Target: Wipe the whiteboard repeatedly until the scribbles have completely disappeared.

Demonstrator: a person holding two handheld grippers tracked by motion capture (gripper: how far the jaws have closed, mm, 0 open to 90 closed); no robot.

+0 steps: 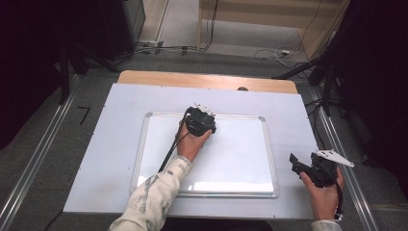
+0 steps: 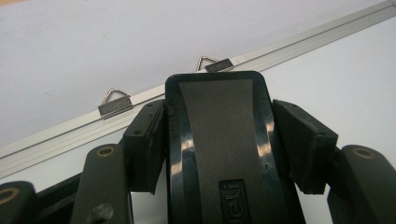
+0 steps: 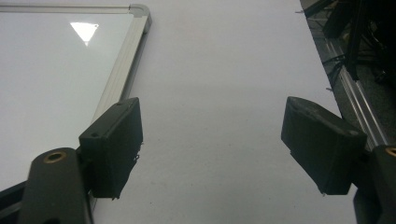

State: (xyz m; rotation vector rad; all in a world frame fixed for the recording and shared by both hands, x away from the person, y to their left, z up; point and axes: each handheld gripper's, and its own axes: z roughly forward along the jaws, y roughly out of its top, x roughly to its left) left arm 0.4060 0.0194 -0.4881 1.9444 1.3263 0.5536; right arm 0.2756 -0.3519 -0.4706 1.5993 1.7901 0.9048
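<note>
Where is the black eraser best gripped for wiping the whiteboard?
Across its two long sides, coming from above, as the left gripper does now: the eraser is a narrow block lying flat on the whiteboard, so its parallel edges suit the pads.

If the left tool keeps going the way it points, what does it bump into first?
Probably the whiteboard's metal frame. The left tool, shut on a black eraser, points at that edge with its two hanging clips. How close it is, the pictures don't tell.
</note>
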